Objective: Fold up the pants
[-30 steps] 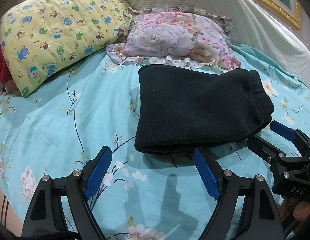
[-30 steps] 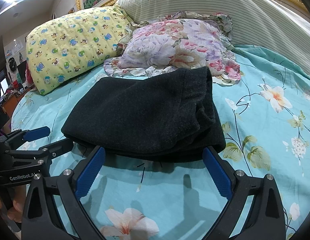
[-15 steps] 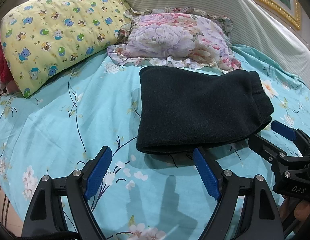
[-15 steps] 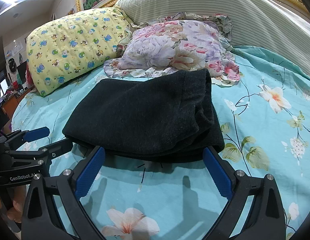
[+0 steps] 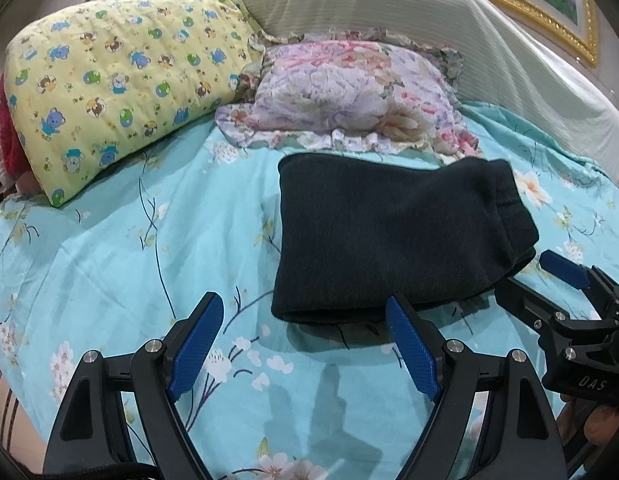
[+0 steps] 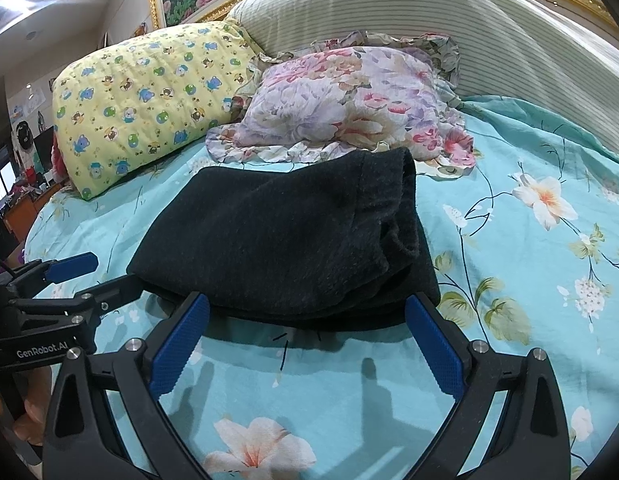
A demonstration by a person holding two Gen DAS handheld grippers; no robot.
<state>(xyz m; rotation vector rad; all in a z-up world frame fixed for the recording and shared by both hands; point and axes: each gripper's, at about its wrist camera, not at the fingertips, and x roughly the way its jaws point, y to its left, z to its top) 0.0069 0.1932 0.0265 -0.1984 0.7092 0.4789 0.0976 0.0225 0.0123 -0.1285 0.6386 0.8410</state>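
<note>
The black pants (image 5: 393, 232) lie folded into a thick rectangle on the turquoise flowered bedsheet (image 5: 157, 248), also in the right wrist view (image 6: 285, 240). My left gripper (image 5: 305, 320) is open and empty, just short of the bundle's near left corner. My right gripper (image 6: 309, 320) is open and empty, its jaws spread at the bundle's near edge. Each gripper shows in the other's view: the right one (image 5: 549, 280) at the pants' right end, the left one (image 6: 85, 276) at their left end.
A yellow cartoon-print pillow (image 5: 117, 80) and a pink flowered pillow (image 5: 349, 92) lie behind the pants. A striped cream headboard cushion (image 5: 449, 28) rises at the back. The bed's left edge drops off near a desk (image 6: 21, 208).
Both grippers have drawn back and risen slightly. The pants have not moved.
</note>
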